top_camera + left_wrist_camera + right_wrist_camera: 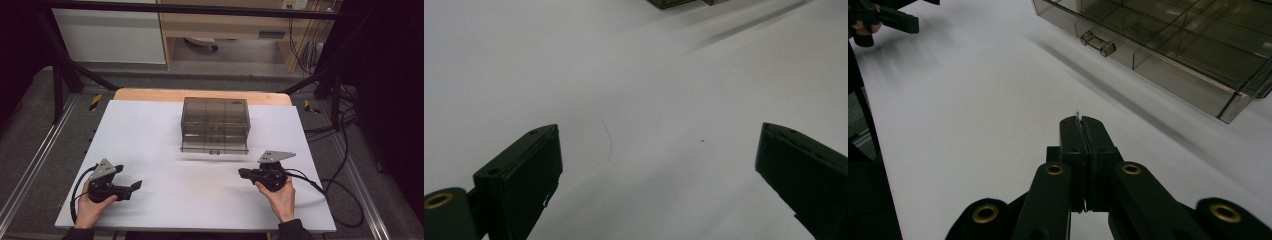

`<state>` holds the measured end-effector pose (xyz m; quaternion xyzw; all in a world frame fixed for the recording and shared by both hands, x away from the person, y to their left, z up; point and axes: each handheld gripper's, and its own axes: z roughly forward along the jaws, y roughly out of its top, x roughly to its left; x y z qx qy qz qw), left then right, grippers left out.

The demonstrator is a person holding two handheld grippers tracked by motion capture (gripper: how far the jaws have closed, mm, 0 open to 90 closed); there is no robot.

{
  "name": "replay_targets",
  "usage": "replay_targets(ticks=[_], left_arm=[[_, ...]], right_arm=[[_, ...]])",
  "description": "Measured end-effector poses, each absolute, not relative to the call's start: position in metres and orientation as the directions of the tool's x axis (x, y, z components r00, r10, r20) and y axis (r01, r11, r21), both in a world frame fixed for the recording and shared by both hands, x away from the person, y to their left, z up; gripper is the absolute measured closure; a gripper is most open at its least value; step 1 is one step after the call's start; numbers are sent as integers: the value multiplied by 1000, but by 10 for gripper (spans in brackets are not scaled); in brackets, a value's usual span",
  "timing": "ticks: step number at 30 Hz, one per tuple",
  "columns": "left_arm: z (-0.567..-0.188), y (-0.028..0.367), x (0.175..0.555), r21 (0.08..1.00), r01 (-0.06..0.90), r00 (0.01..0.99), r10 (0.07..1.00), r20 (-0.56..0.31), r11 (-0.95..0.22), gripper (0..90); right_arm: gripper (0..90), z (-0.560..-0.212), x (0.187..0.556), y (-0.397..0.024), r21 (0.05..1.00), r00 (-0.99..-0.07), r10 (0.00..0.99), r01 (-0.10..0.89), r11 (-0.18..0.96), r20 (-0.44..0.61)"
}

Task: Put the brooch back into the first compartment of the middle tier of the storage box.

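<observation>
A smoky see-through drawer cabinet (215,122) stands at the middle of the white table (160,130), toward the back. Its lowest drawer (1168,45) juts out a little, showing divided compartments and a small clear handle (1098,43). My left gripper (127,178) rests at the front left, held by a hand, jaws wide apart over bare table (659,145). At the front right, my right gripper (242,173) points left, below and to the right of the drawer's handle. Its jaws are pressed together (1081,122) with nothing clearly held.
Cables (345,200) trail off the table's right side to the floor. A wooden strip (150,95) edges the table's back. Black frame bars (65,65) stand at both rear corners. The left gripper (885,17) appears far off in the right gripper view.
</observation>
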<state>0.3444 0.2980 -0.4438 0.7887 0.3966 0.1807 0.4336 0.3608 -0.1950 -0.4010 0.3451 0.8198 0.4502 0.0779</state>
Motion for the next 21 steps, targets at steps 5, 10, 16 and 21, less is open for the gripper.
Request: replay_targets(ticks=[5,10,16,21], left_arm=[[-444,298,345,827,472,619,783,-63,-306,47],[-444,298,345,826,471,621,782,-62,-309,47],[-444,298,345,827,471,620,782,-62,-308,47],[-444,298,344,827,470,621,781,-61,-308,47]], right_arm=[[890,-399,365,-188,795,-754,629,492,355,186],[889,-395,370,-179,797,-766,618,480,367,178],[889,-387,374,-170,800,-770,616,471,371,168],[890,-383,378,-165,805,-772,615,463,370,161]])
